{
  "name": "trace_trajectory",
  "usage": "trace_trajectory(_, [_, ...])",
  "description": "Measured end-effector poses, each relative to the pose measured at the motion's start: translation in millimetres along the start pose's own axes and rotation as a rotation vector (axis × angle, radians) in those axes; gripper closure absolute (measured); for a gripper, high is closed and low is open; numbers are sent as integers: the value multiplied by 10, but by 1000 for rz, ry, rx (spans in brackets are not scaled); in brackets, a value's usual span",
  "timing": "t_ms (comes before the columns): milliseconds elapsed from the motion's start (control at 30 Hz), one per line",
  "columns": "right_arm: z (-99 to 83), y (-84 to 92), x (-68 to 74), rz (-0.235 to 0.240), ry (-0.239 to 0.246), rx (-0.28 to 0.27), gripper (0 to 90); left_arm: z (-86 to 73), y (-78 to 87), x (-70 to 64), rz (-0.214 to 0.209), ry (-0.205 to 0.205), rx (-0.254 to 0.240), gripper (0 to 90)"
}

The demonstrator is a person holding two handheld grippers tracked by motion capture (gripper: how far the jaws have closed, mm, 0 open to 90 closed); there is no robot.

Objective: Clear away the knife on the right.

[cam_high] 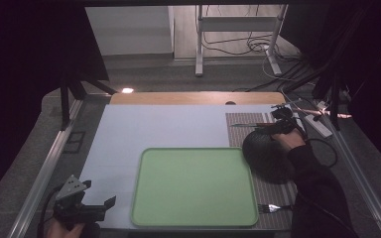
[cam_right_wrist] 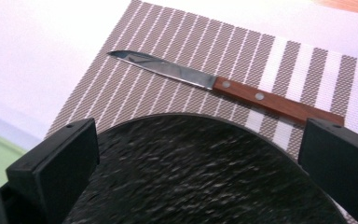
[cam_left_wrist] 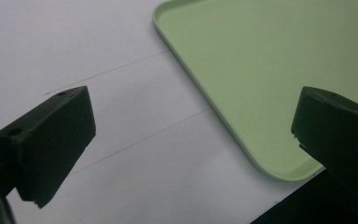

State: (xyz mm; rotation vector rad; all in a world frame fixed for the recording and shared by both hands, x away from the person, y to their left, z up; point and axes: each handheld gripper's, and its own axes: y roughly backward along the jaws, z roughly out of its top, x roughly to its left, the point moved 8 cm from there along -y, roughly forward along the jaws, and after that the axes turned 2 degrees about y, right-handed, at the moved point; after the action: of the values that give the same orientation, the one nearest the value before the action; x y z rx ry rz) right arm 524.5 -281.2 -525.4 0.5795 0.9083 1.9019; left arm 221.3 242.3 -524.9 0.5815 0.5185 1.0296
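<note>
At three o'clock on the surface [cam_high: 129,130], the right hand-held gripper [cam_high: 284,121] is being held with its jaws spread wide over the far rim of the black plate [cam_high: 267,157], nothing clamped. Beyond it, at twelve o'clock, a knife [cam_right_wrist: 223,86] is lying on the striped placemat [cam_right_wrist: 182,42]. At seven o'clock, the left hand-held gripper [cam_high: 101,208] is being held open beside the green tray [cam_high: 193,186].

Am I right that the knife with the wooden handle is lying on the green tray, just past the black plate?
Not quite. The knife lies on the striped placemat, not on the green tray. The rest holds: it has a wooden handle and sits just past the black plate, as the right gripper view shows. The high view shows nothing lying on the tray.
</note>
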Motion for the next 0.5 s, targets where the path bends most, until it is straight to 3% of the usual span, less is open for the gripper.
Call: trace_trajectory(500, [106, -177, -239, -34, -15, 22, 0, -1, -5, 0, 1, -1, 6, 0])
